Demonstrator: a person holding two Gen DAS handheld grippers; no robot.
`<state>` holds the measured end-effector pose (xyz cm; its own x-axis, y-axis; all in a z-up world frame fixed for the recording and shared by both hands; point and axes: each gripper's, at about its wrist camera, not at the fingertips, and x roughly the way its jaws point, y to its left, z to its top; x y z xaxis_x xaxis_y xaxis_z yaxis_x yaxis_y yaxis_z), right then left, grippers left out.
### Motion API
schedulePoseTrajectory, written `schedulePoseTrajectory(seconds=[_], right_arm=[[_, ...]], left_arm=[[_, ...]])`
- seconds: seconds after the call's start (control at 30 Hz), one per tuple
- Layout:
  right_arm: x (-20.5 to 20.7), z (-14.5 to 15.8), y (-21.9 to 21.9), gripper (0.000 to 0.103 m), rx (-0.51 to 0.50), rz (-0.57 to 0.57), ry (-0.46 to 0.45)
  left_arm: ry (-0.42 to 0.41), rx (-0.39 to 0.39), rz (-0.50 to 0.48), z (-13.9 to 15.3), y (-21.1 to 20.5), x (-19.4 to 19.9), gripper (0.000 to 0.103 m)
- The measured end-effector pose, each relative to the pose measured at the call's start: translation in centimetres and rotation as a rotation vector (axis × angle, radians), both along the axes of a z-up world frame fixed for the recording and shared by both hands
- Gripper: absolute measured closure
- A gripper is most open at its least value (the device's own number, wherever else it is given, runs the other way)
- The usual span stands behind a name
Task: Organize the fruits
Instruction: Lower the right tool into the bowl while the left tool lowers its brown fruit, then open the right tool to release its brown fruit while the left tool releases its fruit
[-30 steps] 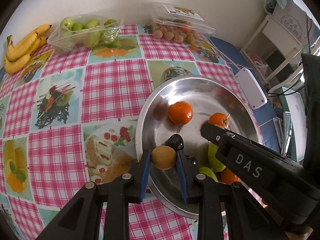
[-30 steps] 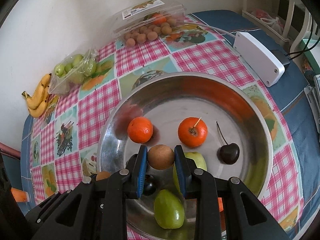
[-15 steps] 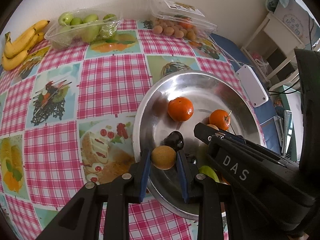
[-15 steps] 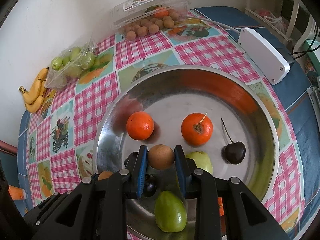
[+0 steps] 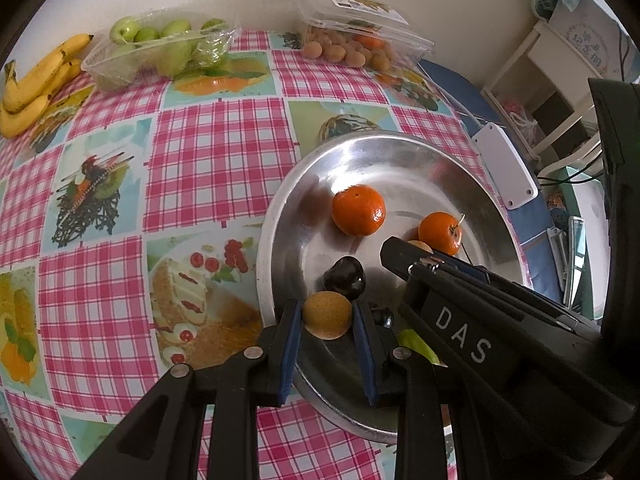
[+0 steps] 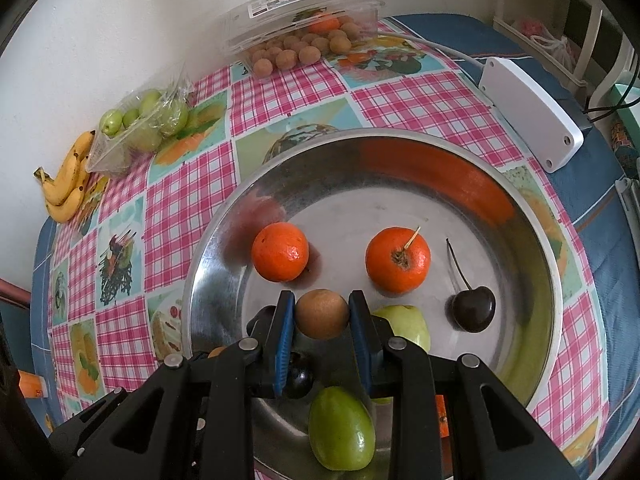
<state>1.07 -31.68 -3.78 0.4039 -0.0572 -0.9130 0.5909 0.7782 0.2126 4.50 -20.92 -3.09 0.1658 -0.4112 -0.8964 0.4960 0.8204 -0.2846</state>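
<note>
My left gripper is shut on a small brown longan, held above the near-left rim of the steel bowl. Above the bowl's middle, my right gripper is shut on a second brown longan; its black body crosses the left wrist view. In the bowl lie two tangerines, a stemmed dark cherry, another cherry, a pale green fruit and a green fruit.
At the back by the wall are bananas, a clear tray of green fruits and an open clamshell of longans. A white box with a cable lies right of the bowl. The checked tablecloth covers the table.
Both grippers keep their longans. The views have shifted only slightly, with the bowl and far fruit sitting a little nearer in both.
</note>
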Motion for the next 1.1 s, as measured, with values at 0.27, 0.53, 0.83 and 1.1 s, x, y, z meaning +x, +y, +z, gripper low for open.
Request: schedulePoseTrajectory(seconds=[0.27,0.53,0.83,1.1], right_arm=[[0.1,0.0,-0.1,0.073,-0.001,0.01,0.001],[-0.4,1.0,-0.3,0.073,-0.015,0.003,-0.024],[-0.9,1.9,-0.6,0.073,-0.028,-0.014,-0.035],[-1.1,1.9,-0.4,0.046,-0.053,-0.012,0.0]], left_arm=[[0.006,-0.004,0.003,0.0,0.0,0.1,0.073],[-0.003,-0.018,0.003,0.7,0.3,0.0,0.066],[-0.032,0.003,0.063,2.1,1.9,0.9,0.066],[-0.078,0.131,0.204,1.9,5.2,3.0,0.033]])
